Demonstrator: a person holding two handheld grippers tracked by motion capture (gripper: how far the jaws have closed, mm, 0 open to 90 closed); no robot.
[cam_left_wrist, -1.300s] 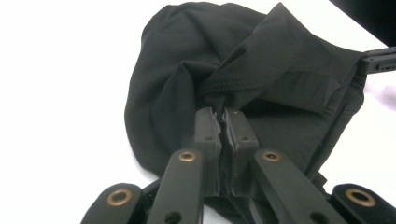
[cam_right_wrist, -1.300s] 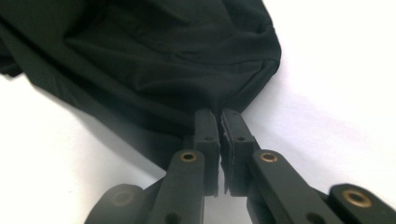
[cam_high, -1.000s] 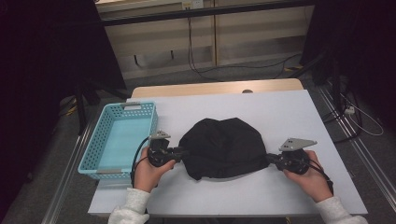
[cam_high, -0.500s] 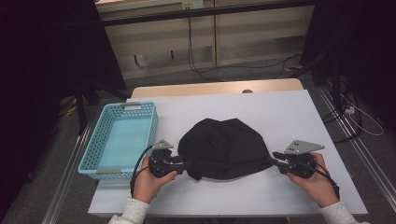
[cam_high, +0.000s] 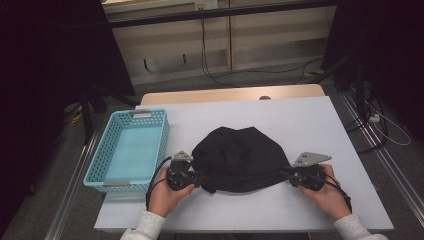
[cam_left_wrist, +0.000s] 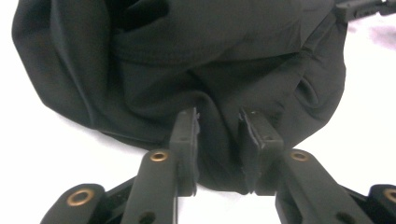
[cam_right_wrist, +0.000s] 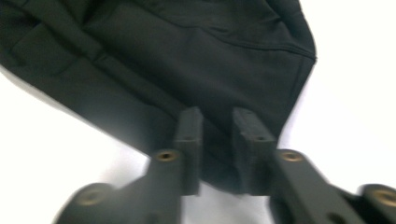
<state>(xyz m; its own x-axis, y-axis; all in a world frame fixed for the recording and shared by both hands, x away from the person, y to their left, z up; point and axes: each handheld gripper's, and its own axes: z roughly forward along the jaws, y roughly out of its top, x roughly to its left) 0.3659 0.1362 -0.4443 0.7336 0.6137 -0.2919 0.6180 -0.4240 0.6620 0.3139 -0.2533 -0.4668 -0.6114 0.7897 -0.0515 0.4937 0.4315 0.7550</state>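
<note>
A black garment (cam_high: 239, 158) lies bunched in a rounded heap on the white desk (cam_high: 300, 115), just to the right of a light-blue basket (cam_high: 131, 148), which sits empty at the desk's left edge. The garment is the landmark here: the left gripper (cam_high: 199, 178) meets its lower left edge and the right gripper (cam_high: 286, 173) meets its lower right edge, so the two hands bracket the cloth from opposite sides, each level with its near hem.

In the left gripper view, the fingers (cam_left_wrist: 185, 135) stand a modest way apart with a fold of the garment's edge (cam_left_wrist: 219, 154) gathered between them; they have just been closing, and the cloth fills the gap, so the pads appear to be pinching it. In the right gripper view, the fingers (cam_right_wrist: 189, 140) are likewise close together with the garment's corner (cam_right_wrist: 217, 163) caught between them; these jaws too have just been closing on the fabric. That picture is a little blurred, but the cloth plainly runs into the gap.

The symmetrical hold looks deliberate. Gripping the two outer ends of the hem would let the person spread or lift the cloth evenly rather than drag one side, which suits flattening or folding it. With the basket just beside the garment, it seems the likely place for the cloth once it is made compact.
</note>
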